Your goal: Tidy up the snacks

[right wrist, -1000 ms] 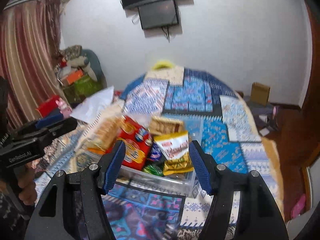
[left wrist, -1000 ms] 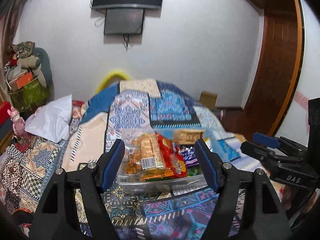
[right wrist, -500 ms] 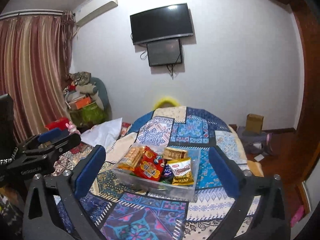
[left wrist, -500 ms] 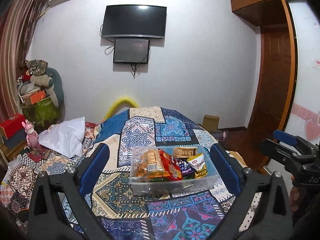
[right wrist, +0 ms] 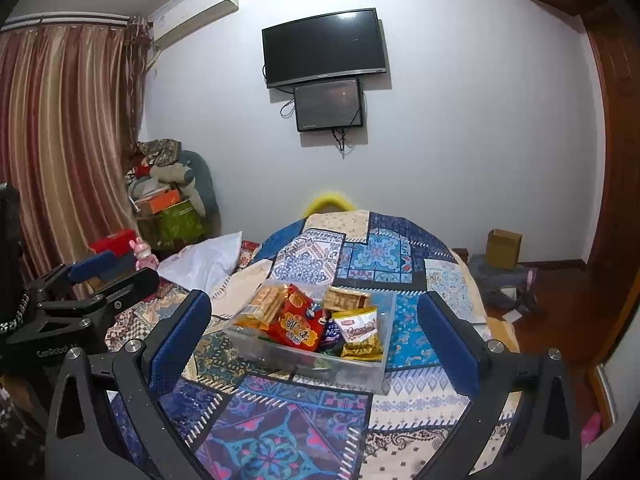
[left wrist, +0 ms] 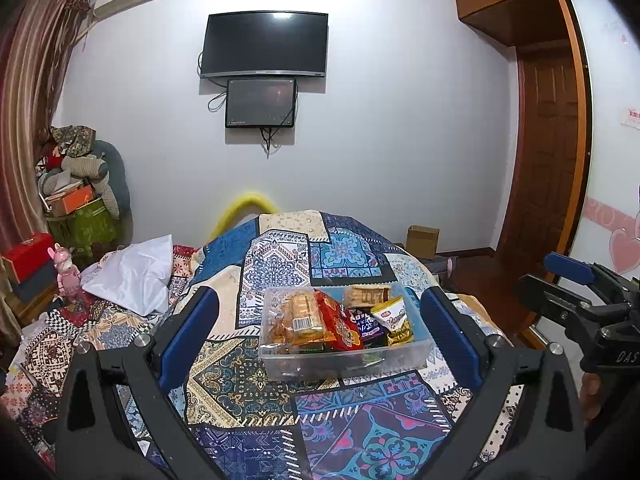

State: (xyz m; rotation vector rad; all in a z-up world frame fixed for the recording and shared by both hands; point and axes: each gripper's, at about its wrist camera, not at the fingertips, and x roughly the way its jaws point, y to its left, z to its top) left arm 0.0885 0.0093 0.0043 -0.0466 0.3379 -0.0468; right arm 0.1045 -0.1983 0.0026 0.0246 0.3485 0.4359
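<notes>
Both grippers stand with their jaws spread wide and nothing between the blue pads. Left gripper (left wrist: pixel 318 330) hangs over the patterned bedspread (left wrist: pixel 248 384), aimed at the clear plastic bin (left wrist: pixel 348 358), which sits on the bed well ahead of the fingertips and untouched. Right gripper (right wrist: pixel 314 330) faces the same bin (right wrist: pixel 360 370) from a little to the side, also apart from it.

Inside the bin the snacks stand packed side by side. At the left end is a clear-wrapped stack of biscuits (left wrist: pixel 298 318) with a barcode label, leaning against a red packet (left wrist: pixel 340 326) with printed characters. Next comes a dark blue-purple wrapper (left wrist: pixel 370 326), then a white and gold packet (left wrist: pixel 394 320) standing upright at the right side. Behind these, at the far wall of the bin, a tan wafer pack (left wrist: pixel 366 294) lies across. Something green shows low under the packets in the right wrist view, too hidden to name.

Compared with a second ago, both pairs of jaws are much wider: then they stood about half open, with the bin framed close between the pads. Both grippers have since drawn back and risen, so the bin now looks smaller and sits clear of the fingertips, and more of the room shows above, including the wall-mounted television (left wrist: pixel 264 44). Over the last half second little has changed. The snacks in the bin lie in the same order as before.
</notes>
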